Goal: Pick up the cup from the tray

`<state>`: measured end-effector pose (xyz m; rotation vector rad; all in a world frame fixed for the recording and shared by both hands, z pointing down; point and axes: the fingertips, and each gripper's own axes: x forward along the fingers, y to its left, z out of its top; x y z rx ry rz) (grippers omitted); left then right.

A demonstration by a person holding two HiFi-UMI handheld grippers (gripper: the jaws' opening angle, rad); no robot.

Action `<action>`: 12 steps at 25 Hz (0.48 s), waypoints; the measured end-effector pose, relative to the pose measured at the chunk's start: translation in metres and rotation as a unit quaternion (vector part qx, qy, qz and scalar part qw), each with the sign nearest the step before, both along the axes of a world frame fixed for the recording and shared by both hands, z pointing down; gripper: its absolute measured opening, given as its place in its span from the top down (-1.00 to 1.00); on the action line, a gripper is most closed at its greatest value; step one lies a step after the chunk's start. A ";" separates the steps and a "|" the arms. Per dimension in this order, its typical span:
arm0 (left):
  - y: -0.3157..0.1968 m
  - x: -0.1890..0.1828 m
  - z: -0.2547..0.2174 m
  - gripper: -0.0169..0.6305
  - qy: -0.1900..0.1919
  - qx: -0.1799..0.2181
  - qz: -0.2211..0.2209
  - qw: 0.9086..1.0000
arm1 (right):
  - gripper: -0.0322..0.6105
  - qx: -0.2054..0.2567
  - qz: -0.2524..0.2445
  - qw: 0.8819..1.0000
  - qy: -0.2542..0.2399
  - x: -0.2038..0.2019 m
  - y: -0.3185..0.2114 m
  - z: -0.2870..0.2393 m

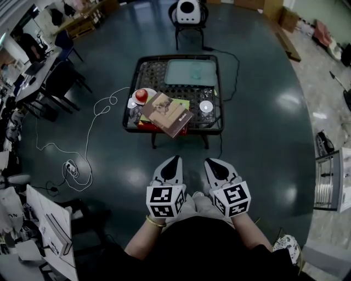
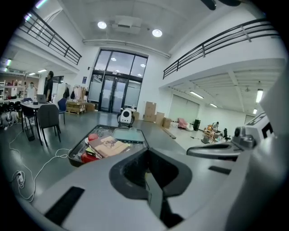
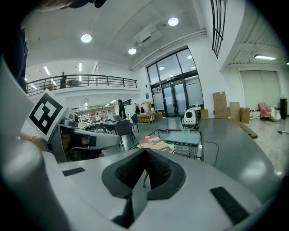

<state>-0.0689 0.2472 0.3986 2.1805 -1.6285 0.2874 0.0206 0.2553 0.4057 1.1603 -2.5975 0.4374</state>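
Observation:
A low black mesh table [image 1: 214,127] stands on the floor ahead of me. At its far end lies a pale green tray [image 1: 181,74] with a small clear cup [image 1: 196,70] standing upright on it. Both grippers hover close to my body, well short of the table. My left gripper [image 1: 174,159] is shut with nothing in it, and my right gripper [image 1: 211,162] is shut and empty too. The left gripper view looks past its closed jaws at the tray [image 2: 128,134] far off. From the right gripper view, the tray [image 3: 178,139] and the cup [image 3: 185,130] lie well beyond the right gripper [image 3: 144,151].
On the table's near half lie a stack of books [image 1: 167,112], a red apple [image 1: 141,95] on a white plate and a small white round thing [image 1: 206,106]. A white device [image 1: 187,11] sits on a chair behind the table. A white cable [image 1: 90,140] snakes over the floor at left.

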 end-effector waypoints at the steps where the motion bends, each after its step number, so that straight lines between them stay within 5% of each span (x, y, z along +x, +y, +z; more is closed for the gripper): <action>1: -0.002 0.002 0.001 0.92 0.001 -0.003 -0.003 1.000 | 0.88 0.000 0.000 1.000 0.001 0.002 -0.001 0.000; 12: -0.032 0.016 -0.008 0.92 0.013 0.000 0.008 1.000 | 0.88 0.000 0.014 1.000 -0.006 0.016 -0.023 0.002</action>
